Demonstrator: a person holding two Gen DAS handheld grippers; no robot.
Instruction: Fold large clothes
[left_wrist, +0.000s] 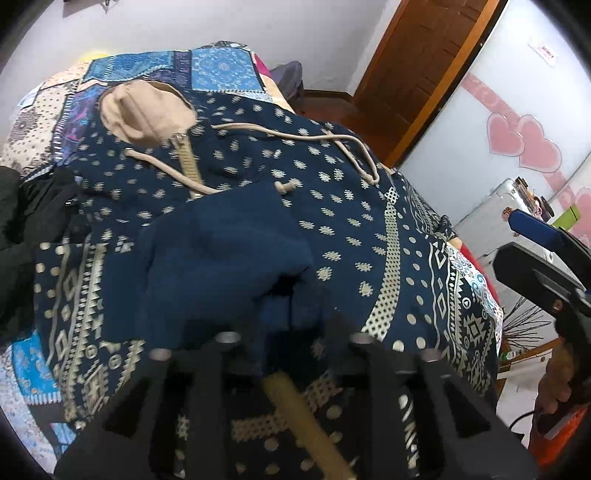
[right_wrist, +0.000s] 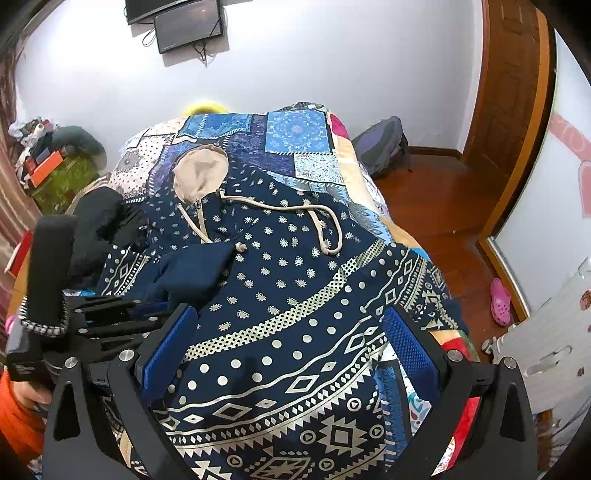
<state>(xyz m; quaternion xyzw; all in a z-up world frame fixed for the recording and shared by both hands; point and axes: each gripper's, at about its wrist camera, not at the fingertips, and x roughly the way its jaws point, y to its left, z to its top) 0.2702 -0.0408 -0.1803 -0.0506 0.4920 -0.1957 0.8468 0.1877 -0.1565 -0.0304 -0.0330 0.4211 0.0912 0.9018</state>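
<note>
A navy hoodie (right_wrist: 295, 295) with cream patterns, a beige-lined hood (right_wrist: 201, 173) and cream drawstrings lies front-up on the bed; it also shows in the left wrist view (left_wrist: 343, 206). My left gripper (left_wrist: 291, 314) is shut on the hoodie's plain navy sleeve cuff (left_wrist: 229, 254), held folded over the chest; its fingertips are buried in the fabric. My right gripper (right_wrist: 288, 343) is open, blue pads either side of the hoodie's lower right part, holding nothing. The right gripper also shows in the left wrist view (left_wrist: 546, 251).
The bed has a patchwork quilt (right_wrist: 295, 136). Black clothes (right_wrist: 107, 221) lie left of the hoodie. A backpack (right_wrist: 384, 146) and a pink shoe (right_wrist: 500, 301) sit on the wooden floor to the right. A wooden door (right_wrist: 509, 92) stands beyond.
</note>
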